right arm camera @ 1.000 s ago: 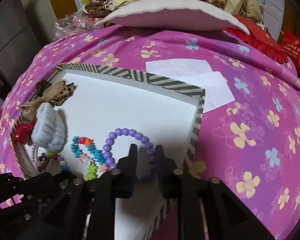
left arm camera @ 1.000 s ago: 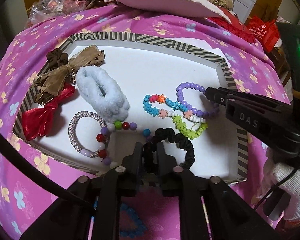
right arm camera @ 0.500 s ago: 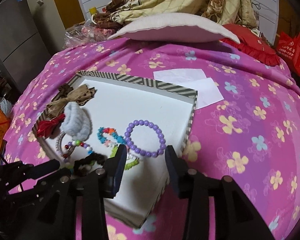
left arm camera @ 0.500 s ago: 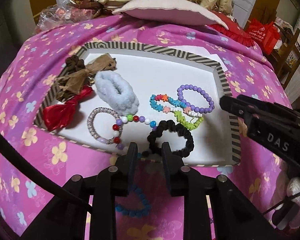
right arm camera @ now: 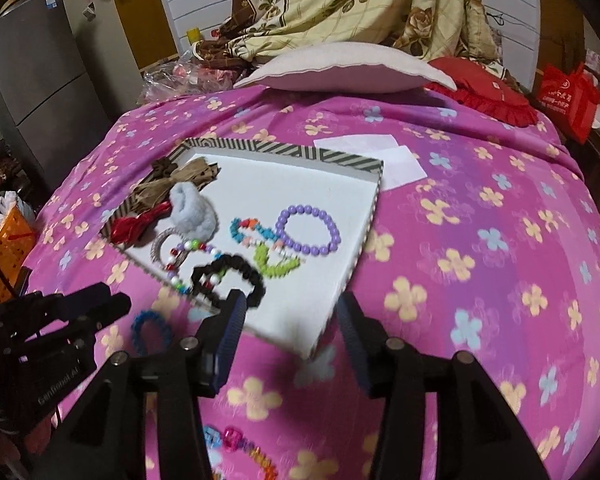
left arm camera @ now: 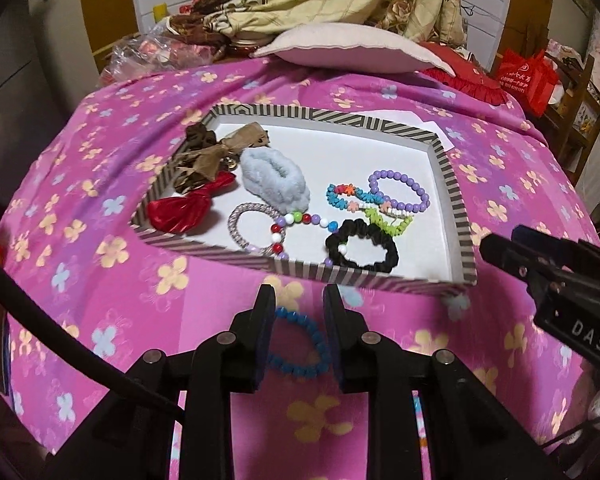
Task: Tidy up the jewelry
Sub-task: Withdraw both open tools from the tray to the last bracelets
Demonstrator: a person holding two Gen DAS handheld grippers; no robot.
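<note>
A striped-rim box (left arm camera: 456, 204) (right arm camera: 374, 200) lies on the pink cloth. It holds a black scrunchie (left arm camera: 380, 244) (right arm camera: 256, 280), purple bead bracelet (left arm camera: 416, 184) (right arm camera: 332, 224), blue fluffy scrunchie (left arm camera: 276, 176), red bow (left arm camera: 180, 210) and other bracelets. A blue bead bracelet (left arm camera: 300, 344) (right arm camera: 150, 330) lies on the cloth in front of the box. My left gripper (left arm camera: 299, 300) is open and empty above it. My right gripper (right arm camera: 290, 310) is wide open and empty at the box's near right corner.
A flowered pink cloth (right arm camera: 480, 260) covers the surface. A white pillow (left arm camera: 352, 48) and a red cushion (right arm camera: 488, 92) lie behind the box. White paper (right arm camera: 396, 160) lies by its far corner. A multicoloured bracelet (right arm camera: 240, 448) lies near the front edge.
Both grippers have drawn back from the box toward me. The left let go of the black scrunchie, which now lies in the box. The right opened wider after leaving the purple bracelet.
</note>
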